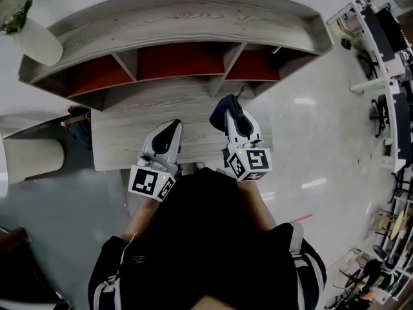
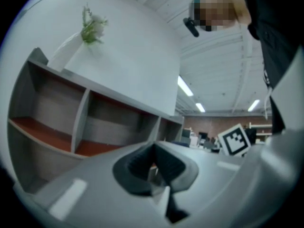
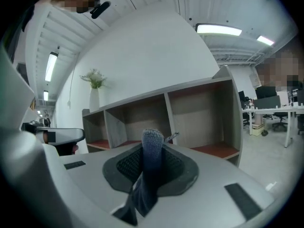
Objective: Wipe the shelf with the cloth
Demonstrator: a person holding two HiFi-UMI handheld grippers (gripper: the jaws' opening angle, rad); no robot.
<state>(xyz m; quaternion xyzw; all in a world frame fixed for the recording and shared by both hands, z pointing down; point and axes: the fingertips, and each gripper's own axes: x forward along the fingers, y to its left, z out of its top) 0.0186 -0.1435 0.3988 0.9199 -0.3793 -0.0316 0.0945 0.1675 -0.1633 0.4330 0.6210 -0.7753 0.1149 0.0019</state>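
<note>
Head view: R tongs [image 1: 231, 116] clenched on dark blue cloth [image 1: 222, 106] at 12 o'clock, over shelf's [image 1: 187, 18] lower board, just short of divider [image 1: 233, 60] edge. L tongs [image 1: 171, 128] pressed together, empty, alongside near board's front edge. Three bays open ahead; vase [image 1: 37, 42] at 10 o'clock.

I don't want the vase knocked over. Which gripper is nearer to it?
Left. The left gripper is to the right of the vase, before the shelf; the right gripper, holding the cloth, is farther right.
</note>
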